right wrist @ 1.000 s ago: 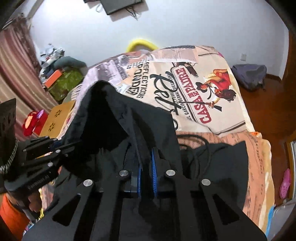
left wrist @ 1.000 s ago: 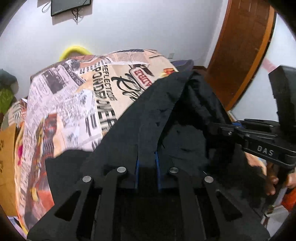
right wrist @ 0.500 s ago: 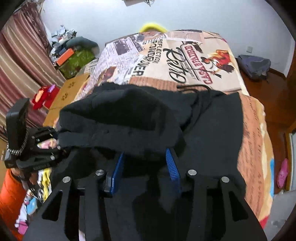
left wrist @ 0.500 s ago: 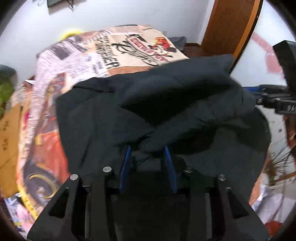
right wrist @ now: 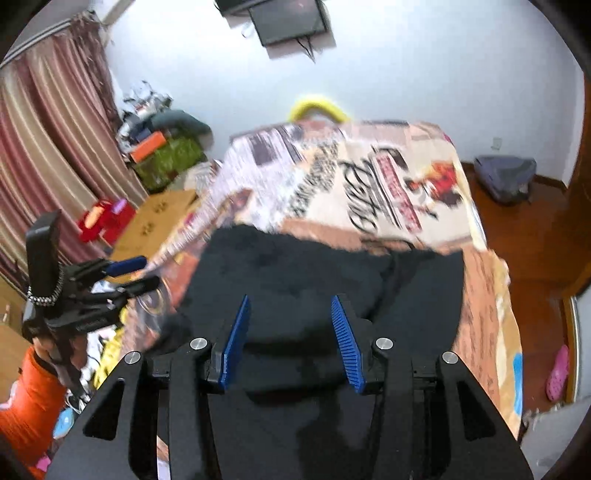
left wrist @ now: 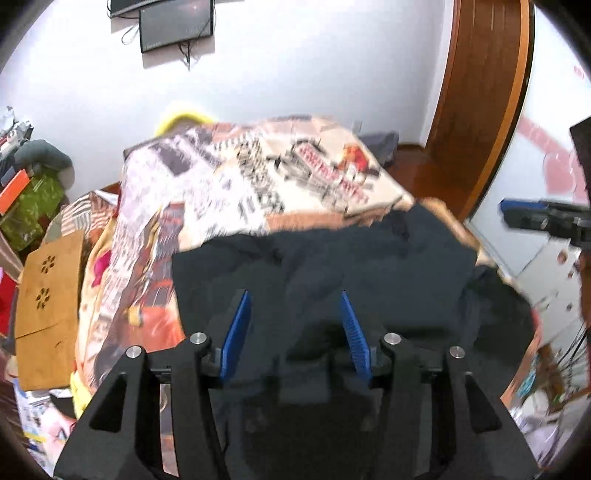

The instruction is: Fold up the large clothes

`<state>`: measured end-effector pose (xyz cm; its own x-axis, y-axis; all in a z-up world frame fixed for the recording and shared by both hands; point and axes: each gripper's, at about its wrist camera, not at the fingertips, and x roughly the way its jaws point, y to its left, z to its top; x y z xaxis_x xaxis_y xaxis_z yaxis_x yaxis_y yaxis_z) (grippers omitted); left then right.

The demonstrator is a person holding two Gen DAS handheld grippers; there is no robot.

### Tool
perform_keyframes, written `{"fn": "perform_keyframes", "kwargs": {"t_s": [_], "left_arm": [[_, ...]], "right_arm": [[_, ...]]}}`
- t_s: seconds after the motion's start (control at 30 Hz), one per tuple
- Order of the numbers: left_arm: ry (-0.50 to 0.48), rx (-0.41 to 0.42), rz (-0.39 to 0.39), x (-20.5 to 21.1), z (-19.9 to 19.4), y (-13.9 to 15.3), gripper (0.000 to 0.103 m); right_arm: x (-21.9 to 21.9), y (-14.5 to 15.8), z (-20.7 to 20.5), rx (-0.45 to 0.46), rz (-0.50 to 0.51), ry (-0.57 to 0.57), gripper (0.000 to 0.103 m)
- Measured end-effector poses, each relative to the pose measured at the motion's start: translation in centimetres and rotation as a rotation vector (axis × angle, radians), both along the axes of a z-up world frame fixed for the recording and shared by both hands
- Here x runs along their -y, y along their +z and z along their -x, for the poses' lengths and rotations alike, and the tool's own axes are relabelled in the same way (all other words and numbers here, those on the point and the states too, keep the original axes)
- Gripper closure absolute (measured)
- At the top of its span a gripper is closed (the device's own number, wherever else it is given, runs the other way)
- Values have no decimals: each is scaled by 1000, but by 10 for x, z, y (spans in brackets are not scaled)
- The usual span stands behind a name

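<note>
Your left tool (left wrist: 293, 334) stands with its blue pads (left wrist: 236, 332) apart; they have just been opening, and nothing is pinched between them. Your right tool (right wrist: 288, 338) is likewise spread, its pads gripping nothing. Just past both, the black garment (left wrist: 369, 269) lies folded over on the near end of the bed (right wrist: 491, 295), bunched in soft folds, one edge near the right side of the mattress. Beyond it the printed bedspread (right wrist: 332, 177) stretches to the white wall (right wrist: 406, 66), where a dark screen (right wrist: 288, 22) hangs. A brown box (left wrist: 48, 295) sits beside the bed.
</note>
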<state>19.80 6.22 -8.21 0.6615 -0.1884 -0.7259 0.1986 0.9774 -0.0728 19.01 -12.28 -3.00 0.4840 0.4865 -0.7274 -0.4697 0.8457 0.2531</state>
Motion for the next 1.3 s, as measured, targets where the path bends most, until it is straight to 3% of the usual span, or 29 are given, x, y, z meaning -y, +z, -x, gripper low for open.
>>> {"fn": "perform_keyframes", "kwargs": {"t_s": [0.13,0.37,0.53,0.67,0.8,0.87,1.0,1.13,1.3], "left_arm": [[1,9,70,5,-25,4,54],[13,-132,104,12,-57,-40,54],[-71,-213,78,25,-38,-84,53],[-81,-252,71,29,-20,-115,42],[-69,-248,34,36,-9,-138,39],[-68,-245,18,39,-6,-141,39],[-64,-265,10,35,-6,-134,39],[-44,-226,31,19,-7,-112,39],[63,-122,74,-26,-11,-73,39]], "right_arm": [[-20,-2,-10,14,-9,22,54],[-33,-66,-44,-179,39,-11,54],[-14,-97,-28,-246,55,-17,54],[-2,-114,-8,-272,69,-6,54],[-9,-127,7,-204,141,15,49],[-18,-130,12,-163,197,29,42],[-29,-122,10,-153,256,44,39],[-13,-106,4,-184,170,23,40],[21,-78,-12,-132,104,-68,40]]}}
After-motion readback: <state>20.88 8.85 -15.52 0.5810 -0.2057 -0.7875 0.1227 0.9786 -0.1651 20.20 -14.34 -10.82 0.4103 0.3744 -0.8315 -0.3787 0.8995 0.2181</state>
